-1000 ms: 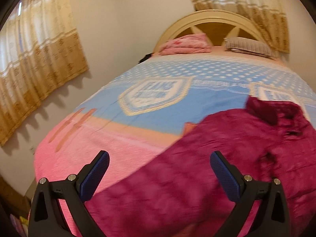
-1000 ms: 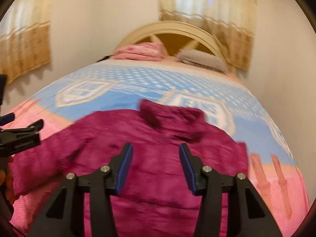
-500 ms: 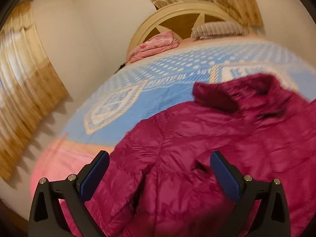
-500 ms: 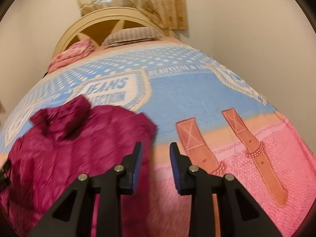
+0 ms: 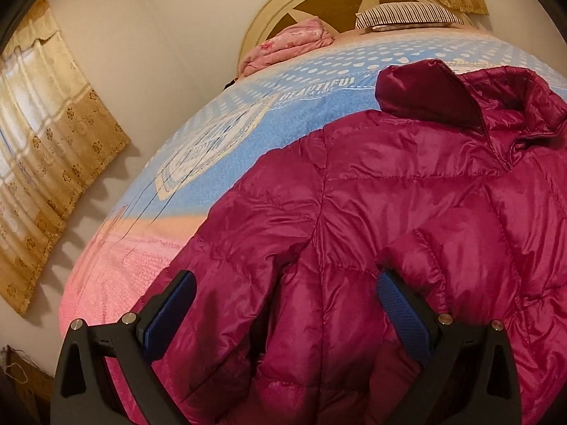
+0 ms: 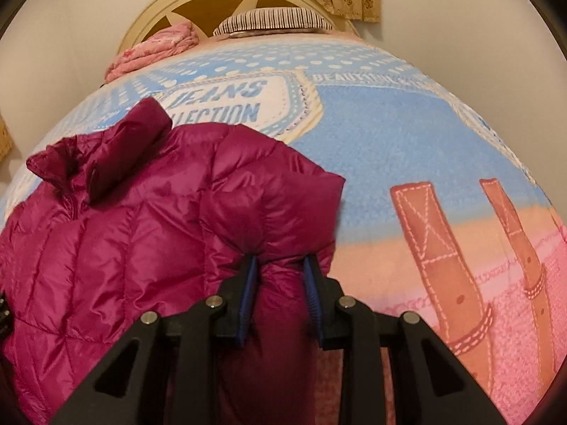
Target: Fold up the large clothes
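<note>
**Red Puffy Jacket, One Sleeve Caught**

Red and puffy, the jacket (image 5: 407, 212) lies flat on the bed (image 6: 389, 148), with its collar (image 5: 428, 92) toward the headboard (image 5: 329, 3). I think it is spread out like this so I can fold it neatly.

My right gripper (image 6: 280, 276) has its jaws pulled in narrow, and they squeeze the sleeve (image 6: 283, 219) on that side. The soft stuff bulges between my blue pads (image 6: 248, 301). I hold it there, I think, so I can bring the sleeve over the middle of the jacket.

My left gripper (image 5: 283, 304) has its jaws wide apart. The other sleeve and the side of the jacket lie under them, between the pads, but the pads do not press on anything. It looks ready to bite down.

Now I count. One jacket. Two sleeves, one caught and one free. Two grippers. By the headboard I see one striped pillow (image 6: 273, 21) and one pink folded blanket (image 6: 156, 47). Two brown straps (image 6: 443, 265) are printed on the bed cover. Gold curtains (image 5: 46, 148) hang at the wall.
</note>
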The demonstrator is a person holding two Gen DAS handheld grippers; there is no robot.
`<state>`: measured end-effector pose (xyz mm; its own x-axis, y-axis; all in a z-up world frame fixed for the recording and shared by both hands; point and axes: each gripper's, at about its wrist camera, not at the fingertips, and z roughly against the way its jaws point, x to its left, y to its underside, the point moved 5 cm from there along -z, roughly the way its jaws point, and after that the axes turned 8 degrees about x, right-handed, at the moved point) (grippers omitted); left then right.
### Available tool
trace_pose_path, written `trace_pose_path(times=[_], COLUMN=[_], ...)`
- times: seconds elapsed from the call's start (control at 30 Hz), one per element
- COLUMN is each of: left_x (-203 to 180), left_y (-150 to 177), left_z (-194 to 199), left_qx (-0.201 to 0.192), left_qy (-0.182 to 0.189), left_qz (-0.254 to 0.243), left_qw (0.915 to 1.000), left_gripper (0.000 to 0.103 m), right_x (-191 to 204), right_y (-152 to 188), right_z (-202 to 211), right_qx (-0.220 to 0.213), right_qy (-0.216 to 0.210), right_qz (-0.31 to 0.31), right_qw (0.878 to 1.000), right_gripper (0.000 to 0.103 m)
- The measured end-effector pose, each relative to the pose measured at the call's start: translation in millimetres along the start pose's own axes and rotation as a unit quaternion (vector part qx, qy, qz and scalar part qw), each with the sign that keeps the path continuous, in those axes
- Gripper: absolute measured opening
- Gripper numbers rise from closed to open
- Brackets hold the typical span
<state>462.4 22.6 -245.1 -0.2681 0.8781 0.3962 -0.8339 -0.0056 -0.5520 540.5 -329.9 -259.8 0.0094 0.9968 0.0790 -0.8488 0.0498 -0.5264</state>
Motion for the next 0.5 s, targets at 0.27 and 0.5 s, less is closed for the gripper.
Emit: trace_pose_path(times=[0.27,0.5], left_x=[23,-51], left_y=[-29,-7], left_z=[84,42], left_qx=[-0.073,-0.032], left_qy=[0.118,0.097], left_qz=[0.055,-0.011], left_qw=[0.9888,0.9947], left_gripper=[0.102,0.102], right_x=[-5,55], right_y=[4,28], right_z=[77,48], right_qx=[-0.069,-0.024], right_qy=[-0.012,-0.048], right_qz=[-0.036,0.027], right_qw=[0.997,0.998], right_gripper=[0.035,0.035])
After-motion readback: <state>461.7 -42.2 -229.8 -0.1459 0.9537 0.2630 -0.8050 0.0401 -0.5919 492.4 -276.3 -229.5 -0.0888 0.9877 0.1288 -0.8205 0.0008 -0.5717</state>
